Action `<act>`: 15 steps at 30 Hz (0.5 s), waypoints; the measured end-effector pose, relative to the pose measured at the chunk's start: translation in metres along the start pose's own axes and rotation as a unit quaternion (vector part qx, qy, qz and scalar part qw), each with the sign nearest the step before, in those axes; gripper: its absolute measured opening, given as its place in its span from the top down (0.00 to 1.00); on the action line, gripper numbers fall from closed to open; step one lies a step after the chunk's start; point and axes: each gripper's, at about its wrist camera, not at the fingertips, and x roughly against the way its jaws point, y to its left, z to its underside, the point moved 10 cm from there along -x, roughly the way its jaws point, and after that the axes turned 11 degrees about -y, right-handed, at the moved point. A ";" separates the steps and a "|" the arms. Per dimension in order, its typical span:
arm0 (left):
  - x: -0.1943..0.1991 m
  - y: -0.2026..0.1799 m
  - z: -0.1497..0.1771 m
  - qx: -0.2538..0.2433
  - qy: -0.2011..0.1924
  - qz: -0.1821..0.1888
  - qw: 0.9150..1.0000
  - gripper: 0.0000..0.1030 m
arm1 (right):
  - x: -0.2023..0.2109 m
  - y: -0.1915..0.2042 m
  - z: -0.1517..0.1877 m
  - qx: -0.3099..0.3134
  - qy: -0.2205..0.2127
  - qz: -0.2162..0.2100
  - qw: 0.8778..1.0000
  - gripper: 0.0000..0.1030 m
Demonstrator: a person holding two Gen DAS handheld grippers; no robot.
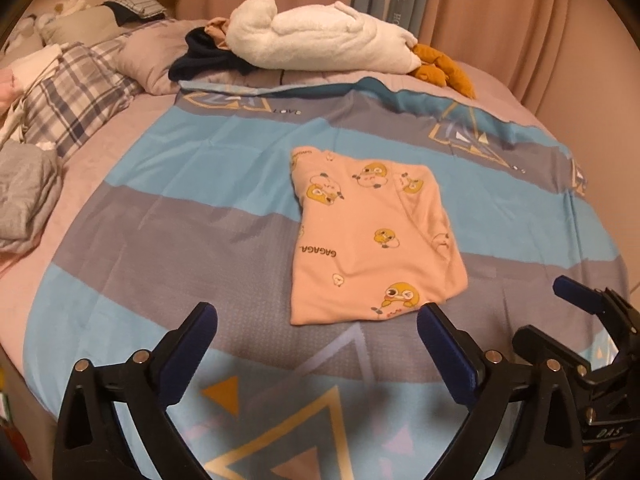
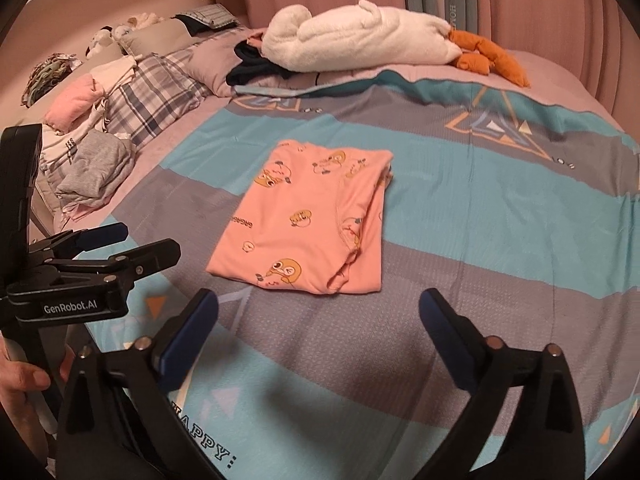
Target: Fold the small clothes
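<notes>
Folded shirt (image 1: 372, 236) ahead, hand-held gripper (image 1: 316, 320) clear

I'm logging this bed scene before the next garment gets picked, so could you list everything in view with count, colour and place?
Folded garment: one, pink with yellow cartoon prints, middle of the bedspread.
Bedspread: one, blue and grey stripes with triangles, covering the bed.
Plush blanket: one, white, rolled at the far edge.
Orange plush piece: one, beside the white roll.
Dark clothing: one heap, left of the roll.
Plaid pillow: one, far left.
Grey clothes: one pile, left edge.
Curtains: pink, behind the bed.
Left tongs: open, empty.
Right tongs: open, empty.
Hand: one, holding the left handle.
</notes>
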 end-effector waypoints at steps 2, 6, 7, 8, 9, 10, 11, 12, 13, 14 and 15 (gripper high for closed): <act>0.006 -0.003 -0.003 0.002 -0.007 0.006 1.000 0.02 | 0.004 0.001 -0.002 0.001 -0.006 0.001 1.000 0.00; 0.015 -0.005 -0.006 0.010 -0.012 0.012 1.000 0.02 | 0.011 0.004 -0.005 0.003 -0.015 0.006 1.000 0.00; 0.017 -0.006 -0.007 0.013 -0.013 0.014 1.000 0.02 | 0.013 0.004 -0.007 0.003 -0.018 0.008 1.000 0.00; 0.019 -0.006 -0.007 0.016 -0.013 0.014 1.000 0.02 | 0.015 0.005 -0.008 0.003 -0.022 0.009 1.000 0.00; 0.020 -0.006 -0.007 0.018 -0.014 0.014 1.000 0.01 | 0.017 0.005 -0.009 0.003 -0.024 0.010 1.000 0.00; 0.021 -0.006 -0.008 0.018 -0.014 0.012 1.000 0.01 | 0.019 0.006 -0.010 0.003 -0.026 0.011 1.000 0.00; 0.022 -0.005 -0.008 0.017 -0.014 0.006 1.000 0.01 | 0.020 0.006 -0.011 0.004 -0.028 0.011 1.000 0.00; 0.022 -0.005 -0.008 0.016 -0.014 0.001 1.000 0.01 | 0.022 0.007 -0.012 0.005 -0.031 0.012 0.999 0.00; 0.022 -0.005 -0.007 0.015 -0.015 -0.001 1.000 0.01 | 0.023 0.007 -0.014 0.008 -0.034 0.015 0.999 0.00; 0.023 -0.004 -0.007 0.012 -0.014 -0.007 1.000 0.01 | 0.025 0.008 -0.015 0.011 -0.036 0.018 0.999 0.00; 0.023 -0.003 -0.007 0.011 -0.015 -0.012 1.000 0.01 | 0.027 0.008 -0.016 0.012 -0.039 0.020 0.999 0.00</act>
